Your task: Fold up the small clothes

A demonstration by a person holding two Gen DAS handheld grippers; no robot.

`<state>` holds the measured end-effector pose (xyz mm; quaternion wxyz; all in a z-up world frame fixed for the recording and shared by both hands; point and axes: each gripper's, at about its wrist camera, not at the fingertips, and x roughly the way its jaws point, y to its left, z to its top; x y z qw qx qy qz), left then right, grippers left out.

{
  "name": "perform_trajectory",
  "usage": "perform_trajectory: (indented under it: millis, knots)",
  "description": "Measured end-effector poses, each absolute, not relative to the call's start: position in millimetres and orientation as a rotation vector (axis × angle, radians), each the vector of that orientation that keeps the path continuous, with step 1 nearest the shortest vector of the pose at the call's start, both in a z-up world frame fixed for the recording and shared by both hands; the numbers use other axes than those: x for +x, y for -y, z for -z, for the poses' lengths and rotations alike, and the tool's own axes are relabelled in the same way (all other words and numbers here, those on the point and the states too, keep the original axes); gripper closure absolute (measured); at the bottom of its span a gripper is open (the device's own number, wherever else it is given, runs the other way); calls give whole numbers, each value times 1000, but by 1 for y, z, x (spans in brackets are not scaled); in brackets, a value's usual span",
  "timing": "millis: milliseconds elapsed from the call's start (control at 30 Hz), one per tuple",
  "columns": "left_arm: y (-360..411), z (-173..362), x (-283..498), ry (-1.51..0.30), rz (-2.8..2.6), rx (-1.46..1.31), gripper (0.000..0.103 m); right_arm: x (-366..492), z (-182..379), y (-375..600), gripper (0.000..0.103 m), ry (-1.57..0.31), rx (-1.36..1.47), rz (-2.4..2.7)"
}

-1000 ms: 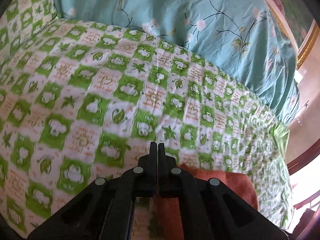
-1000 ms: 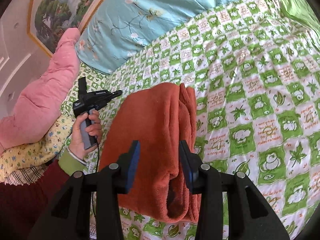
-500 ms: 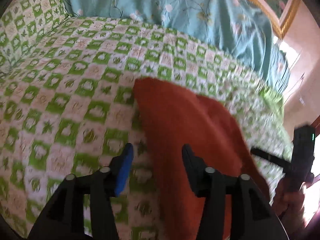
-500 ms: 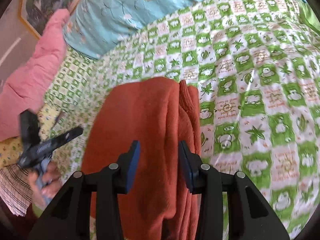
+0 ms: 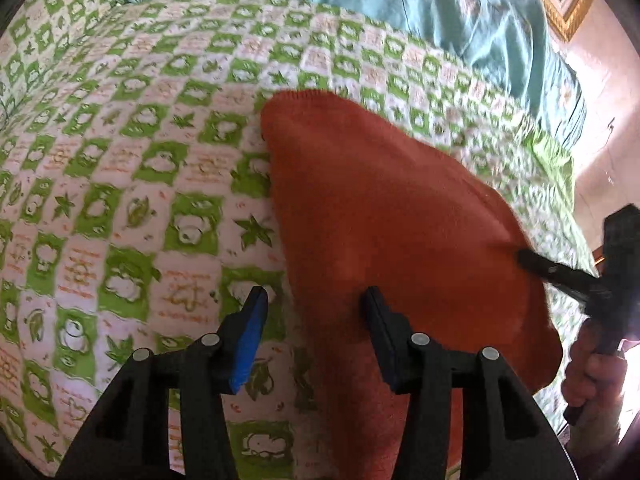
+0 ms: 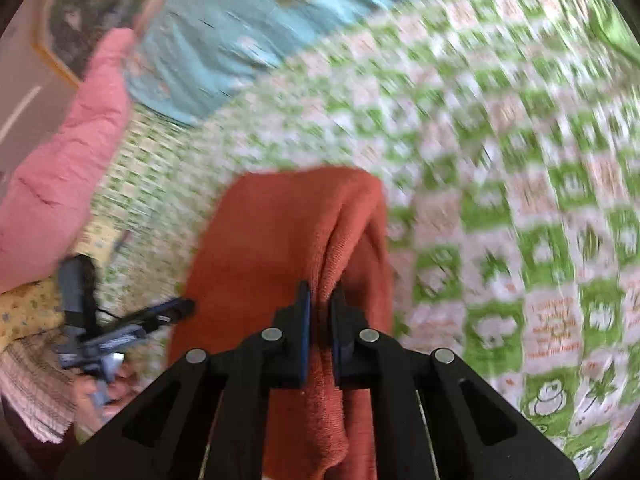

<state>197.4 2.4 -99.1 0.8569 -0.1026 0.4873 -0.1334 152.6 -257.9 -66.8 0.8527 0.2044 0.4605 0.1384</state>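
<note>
Folded garment [image 5: 384, 216] lies on the bed [image 5: 120, 152], mid-way across. Quilt [image 5: 440, 4] bunched behind it at bed's far edge; pillow [image 6: 60, 168] at far-left corner. My left tongs [image 5: 316, 312] straddle garment's left edge, right tongs [image 6: 320, 300] on its right fold.

The left tongs [image 5: 312, 304] and right tongs [image 6: 320, 300] are black plastic with blue pads [image 5: 250, 344] and round silver screws [image 6: 272, 334] along angular, cut-out arms.

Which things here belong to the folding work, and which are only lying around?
For the job:
- orange garment
- right gripper, jaws pinching a fold of it
- left gripper, jaws open at its edge

Just around:
- green checked bedsheet
- blue floral quilt
- pink blanket
- framed picture
</note>
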Motion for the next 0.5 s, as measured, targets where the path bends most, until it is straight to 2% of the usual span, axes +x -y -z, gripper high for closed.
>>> perform_trajectory:
  millis: [167, 367, 433, 500]
  knots:
    - [6, 105, 199, -1028, 266, -172, 53, 161, 106, 266, 94, -1005, 496, -248]
    - [2, 107, 201, -1037, 260, -232, 50, 161, 95, 253, 93, -1004, 375, -216]
    - [-1, 103, 196, -1035, 259, -248, 50, 153, 86, 255, 88, -987, 374, -208]
    - [-5, 98, 186, -1027, 269, -262, 52, 139, 75, 259, 88, -960, 377, -192]
